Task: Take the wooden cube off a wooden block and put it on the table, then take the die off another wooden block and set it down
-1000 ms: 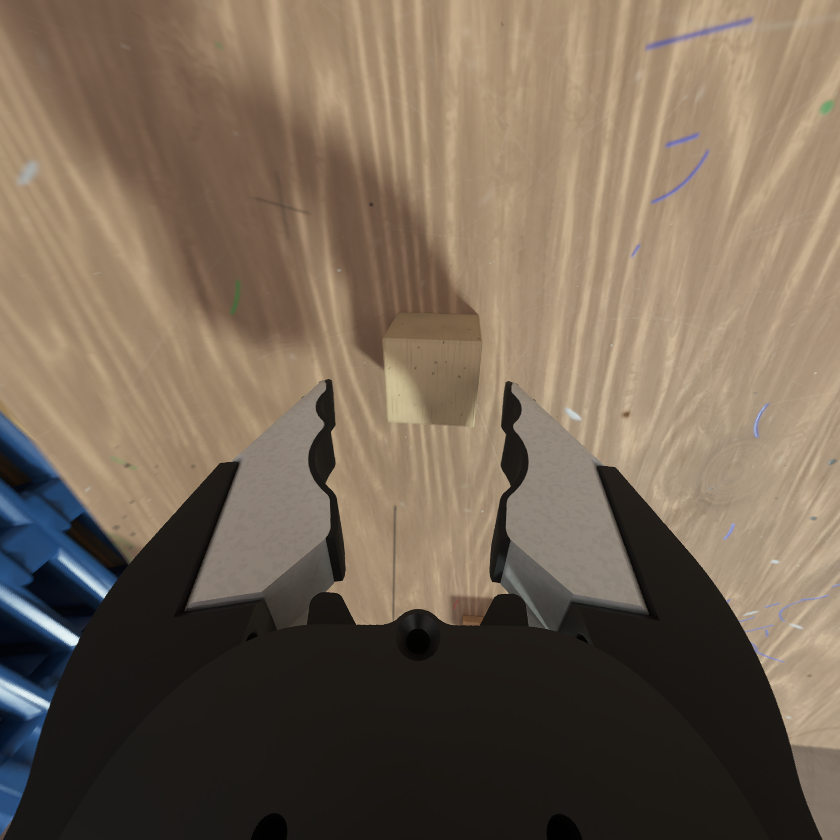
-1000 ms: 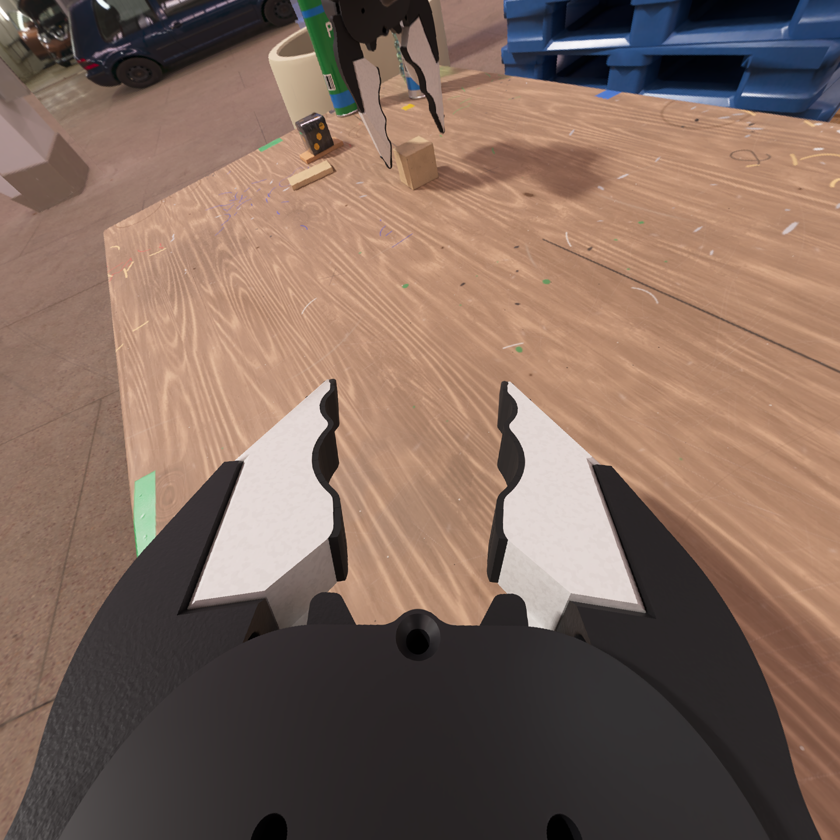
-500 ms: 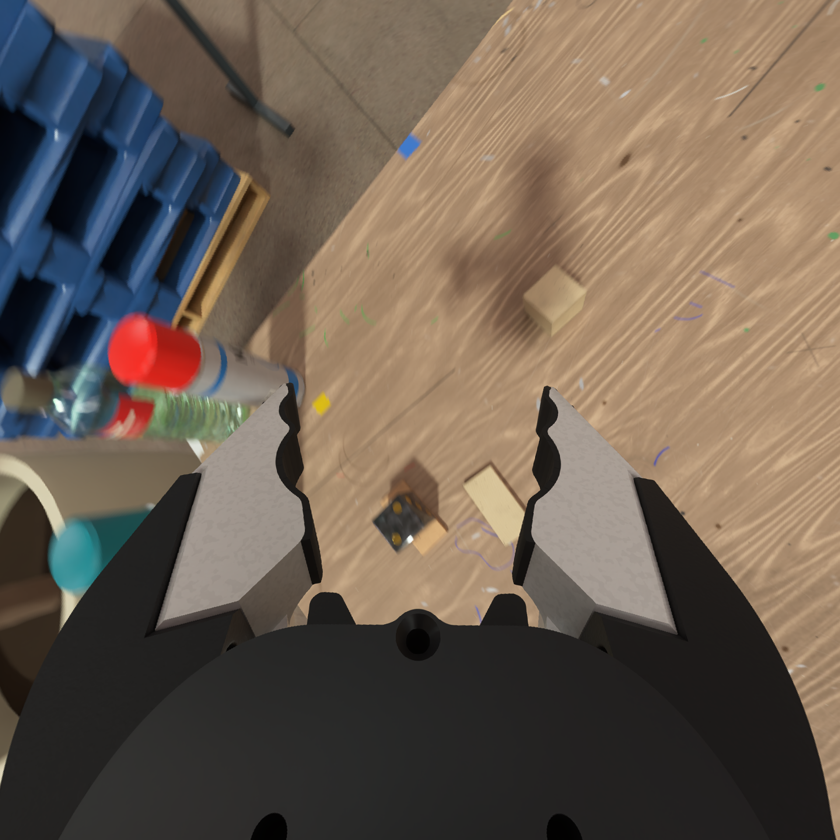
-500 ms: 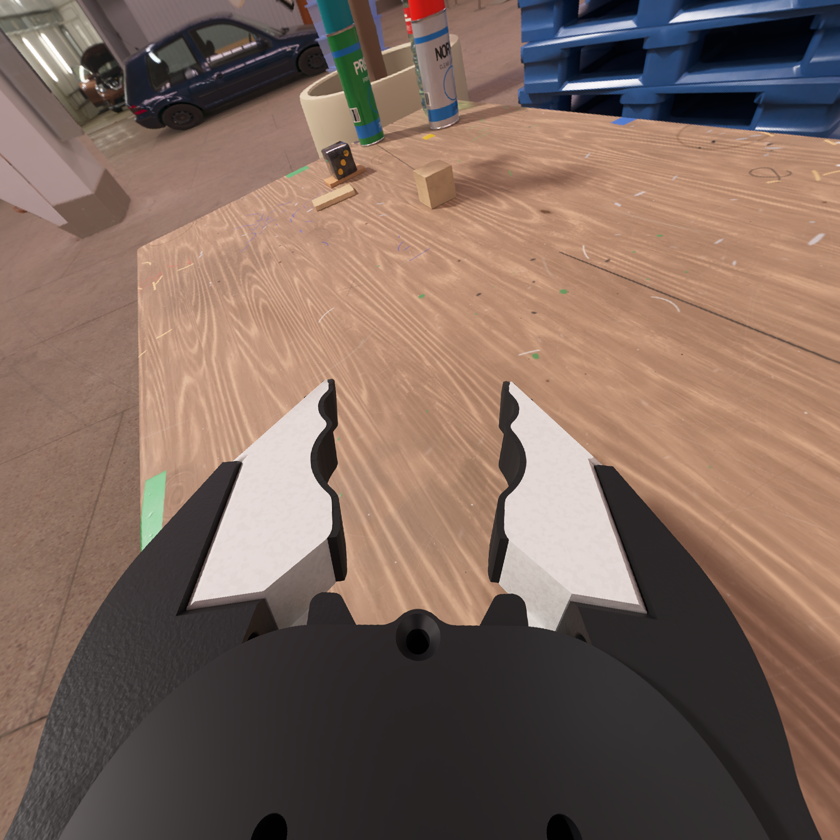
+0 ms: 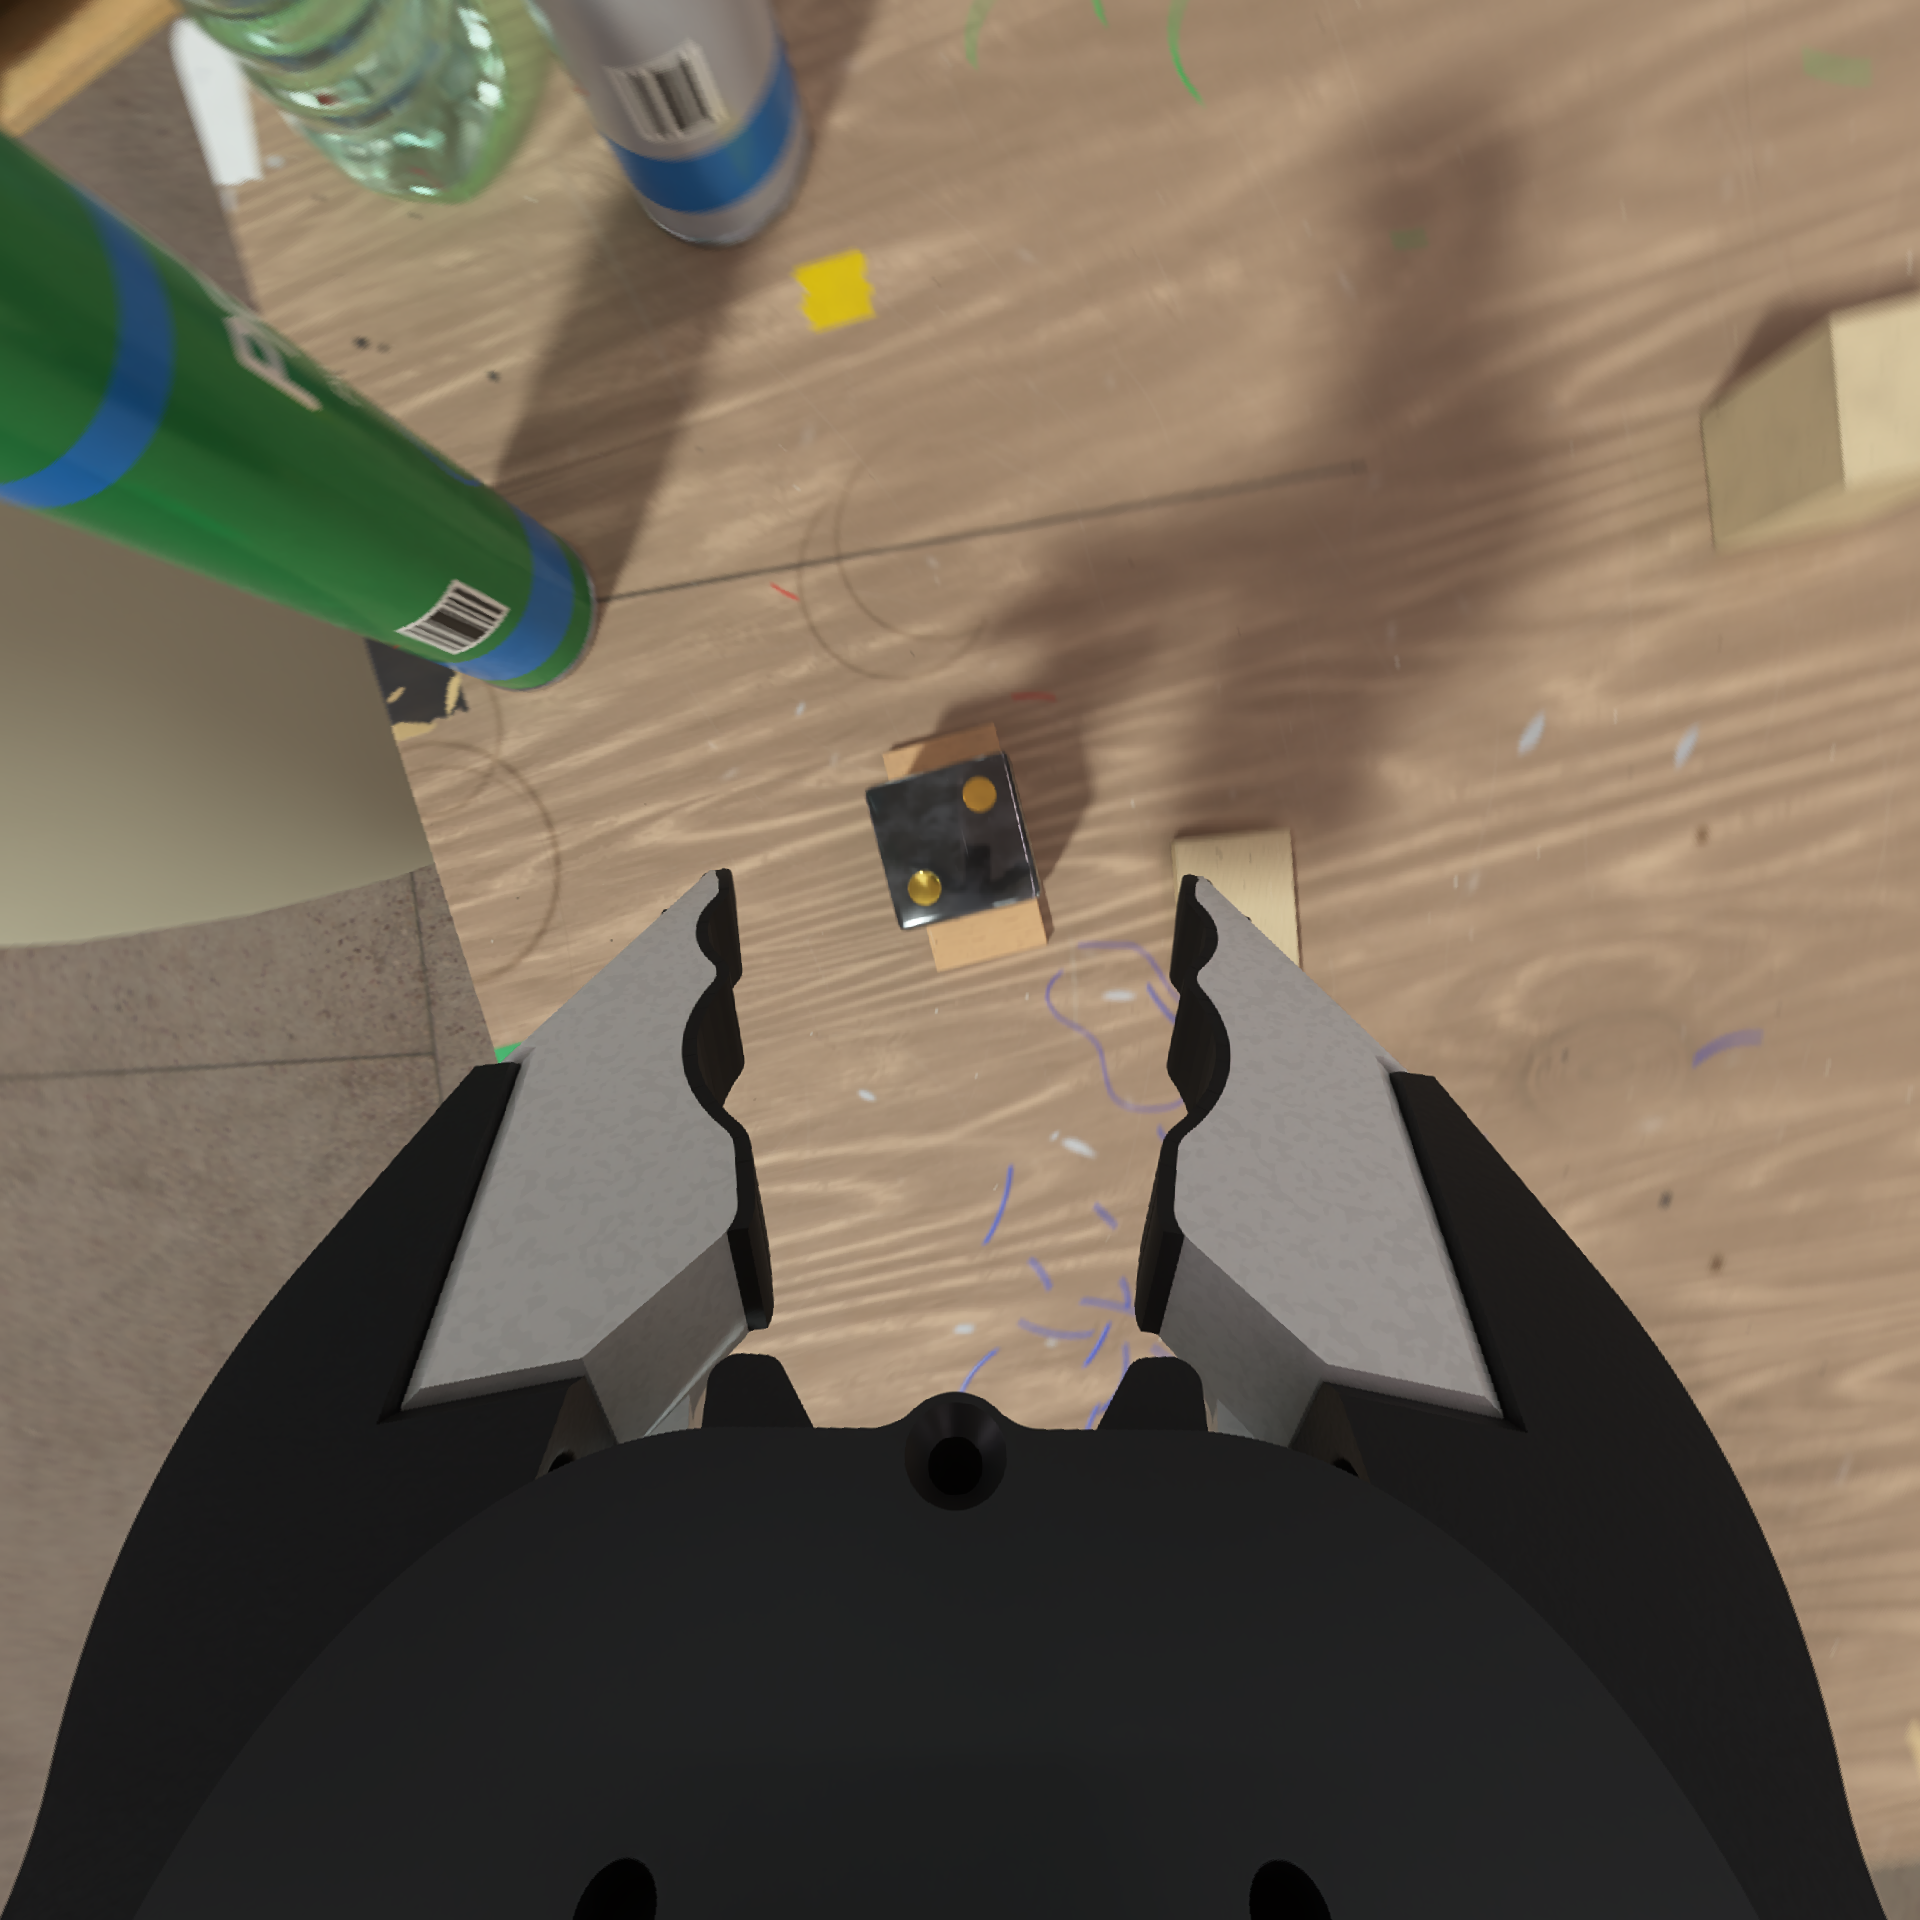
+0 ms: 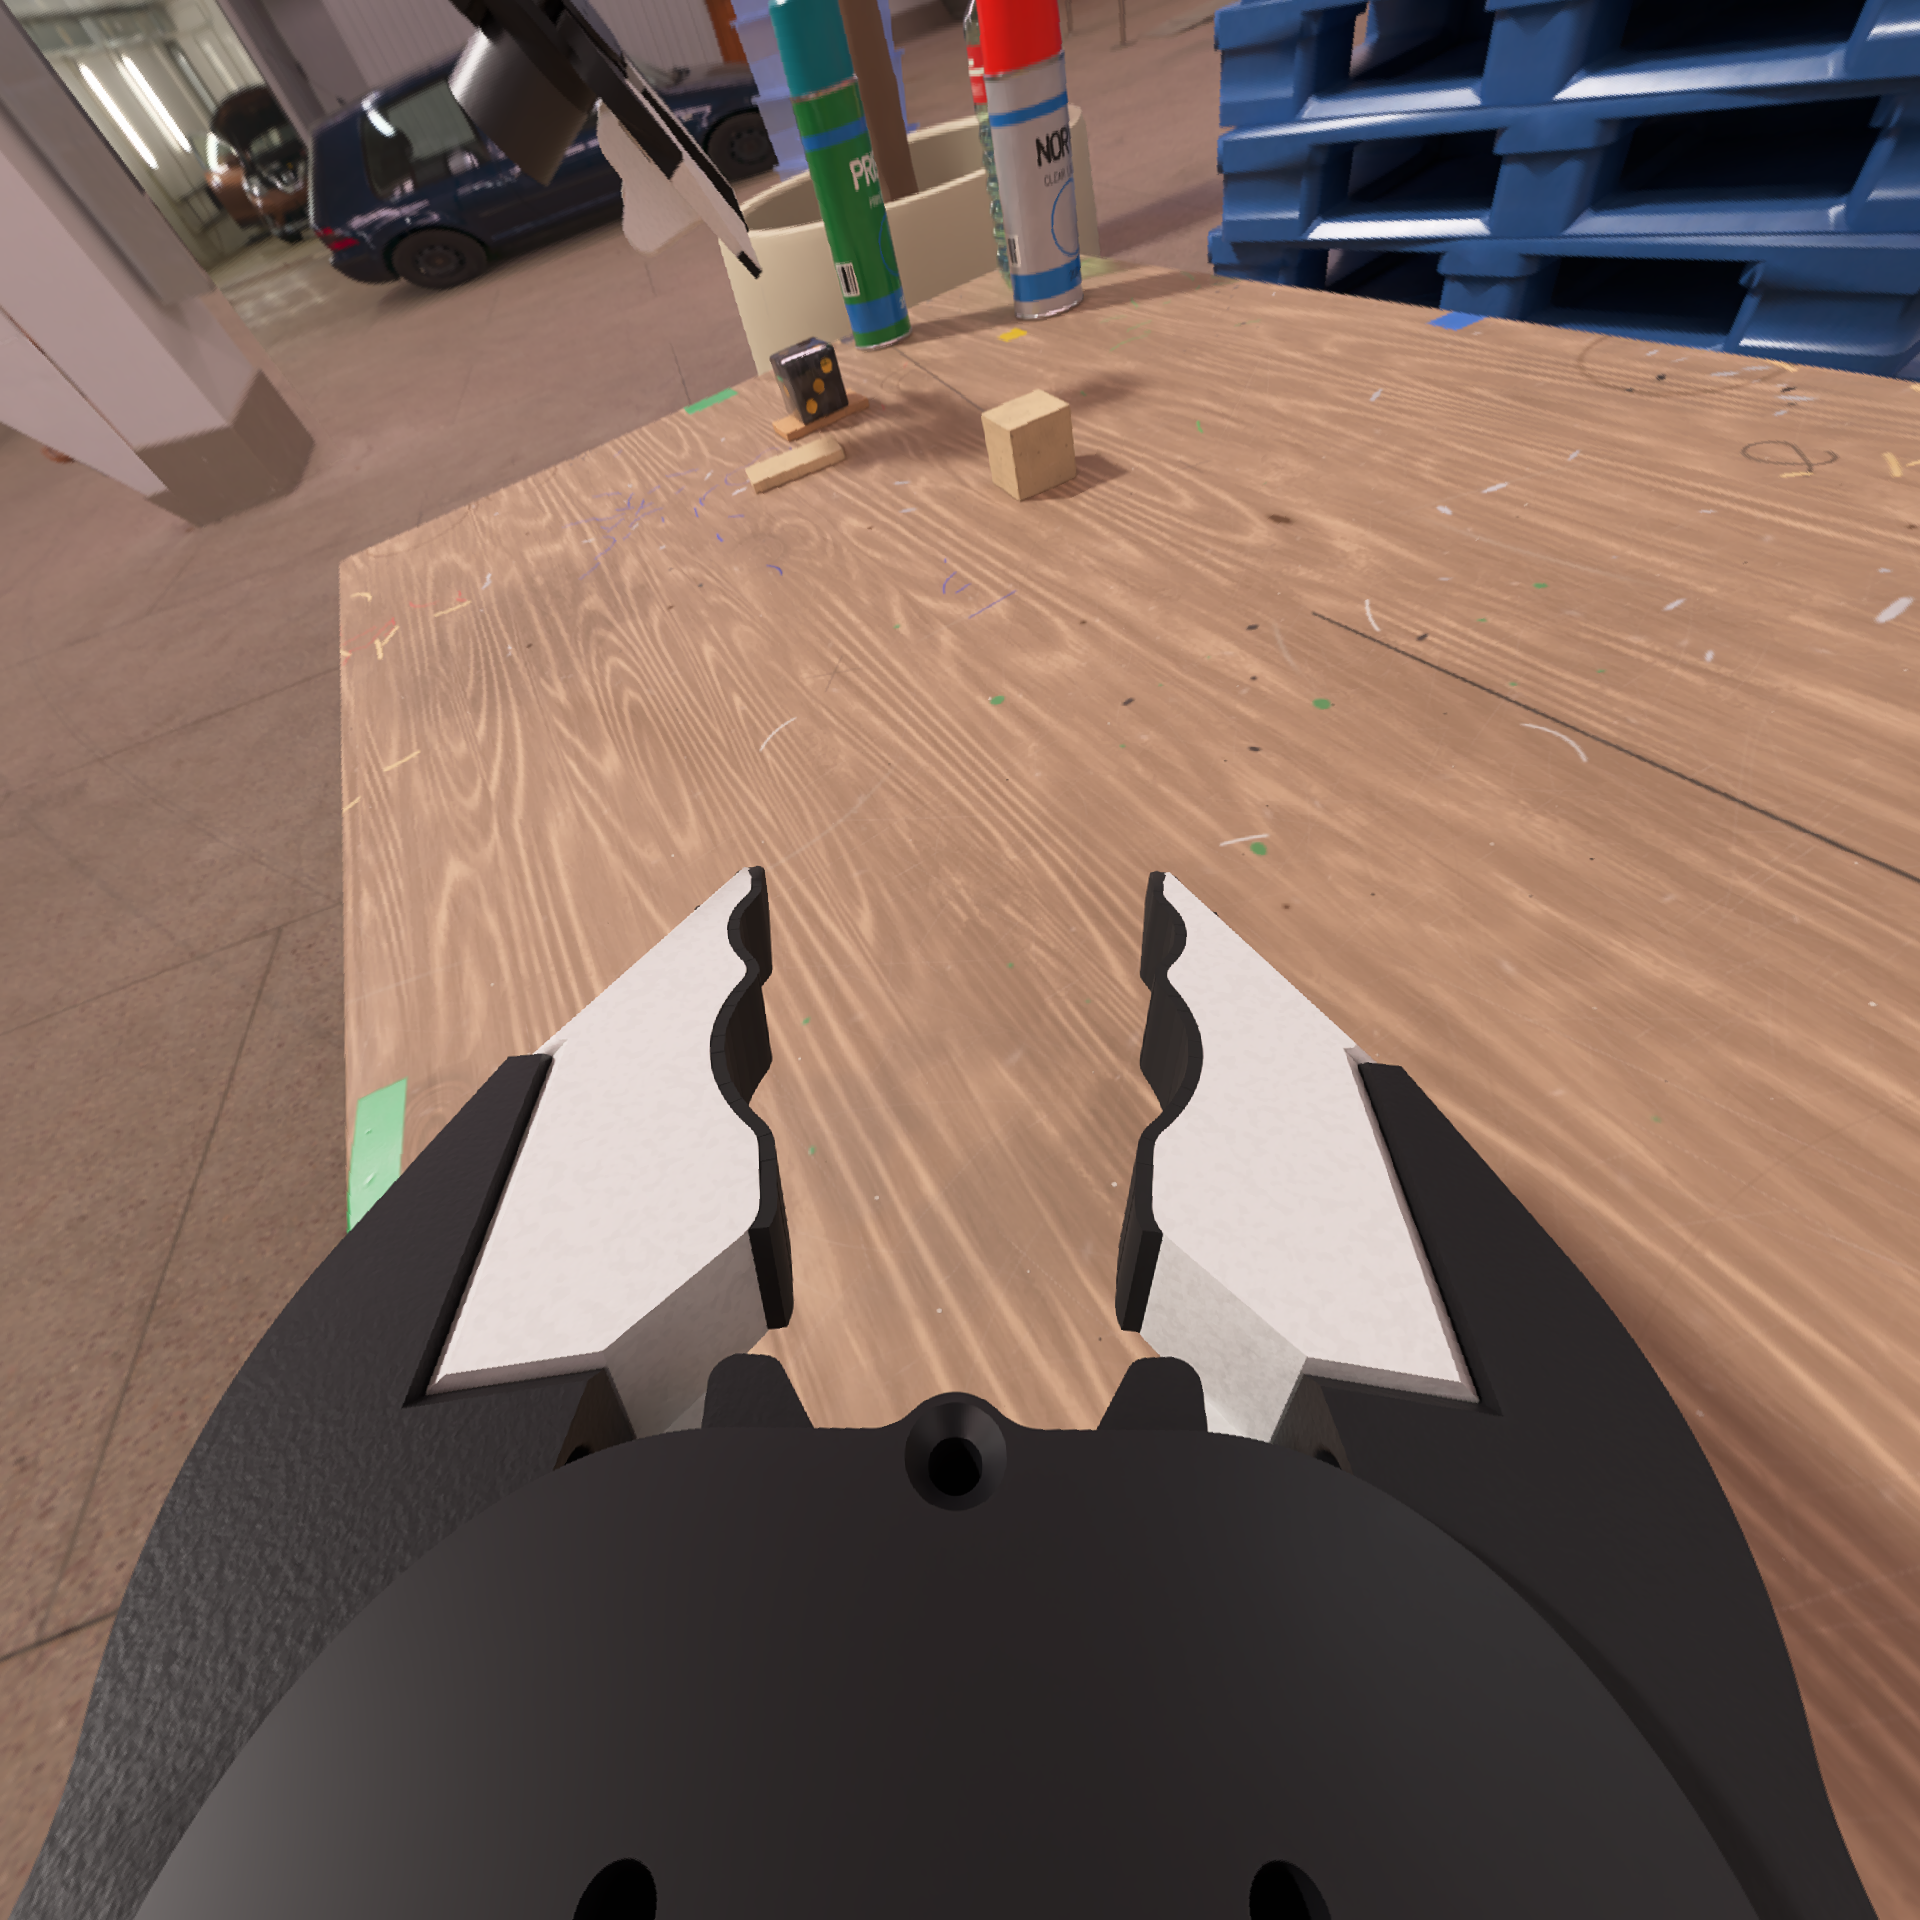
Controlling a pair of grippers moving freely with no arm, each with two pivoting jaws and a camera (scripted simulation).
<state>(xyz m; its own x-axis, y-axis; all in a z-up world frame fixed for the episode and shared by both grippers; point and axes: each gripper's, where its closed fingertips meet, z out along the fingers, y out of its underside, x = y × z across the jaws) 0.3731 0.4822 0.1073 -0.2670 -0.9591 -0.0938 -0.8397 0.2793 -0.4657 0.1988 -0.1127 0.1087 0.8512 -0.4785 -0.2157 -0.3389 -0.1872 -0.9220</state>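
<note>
A black die (image 5: 951, 852) with gold dots sits on a flat wooden block (image 5: 987, 935); it also shows in the right wrist view (image 6: 808, 379). A second flat wooden block (image 5: 1236, 883) lies bare beside it, also in the right wrist view (image 6: 795, 462). The wooden cube (image 6: 1029, 444) stands on the table, at the right edge of the left wrist view (image 5: 1818, 436). My left gripper (image 5: 954, 894) is open and empty, hovering above the die; in the right wrist view (image 6: 717, 223) it hangs over the die. My right gripper (image 6: 954, 883) is open and empty, low over the near table.
A green spray can (image 5: 291, 499), a blue-banded can (image 5: 707, 135) and a clear bottle (image 5: 384, 94) stand close behind the die. A beige tub (image 6: 790, 270) is off the table corner. Blue pallets (image 6: 1558, 156) stand at the back right. The table edge (image 6: 343, 831) runs along the left.
My left gripper has left the cube on the table, risen and swung over to above the die. The right gripper has stayed open and shifted slightly.
</note>
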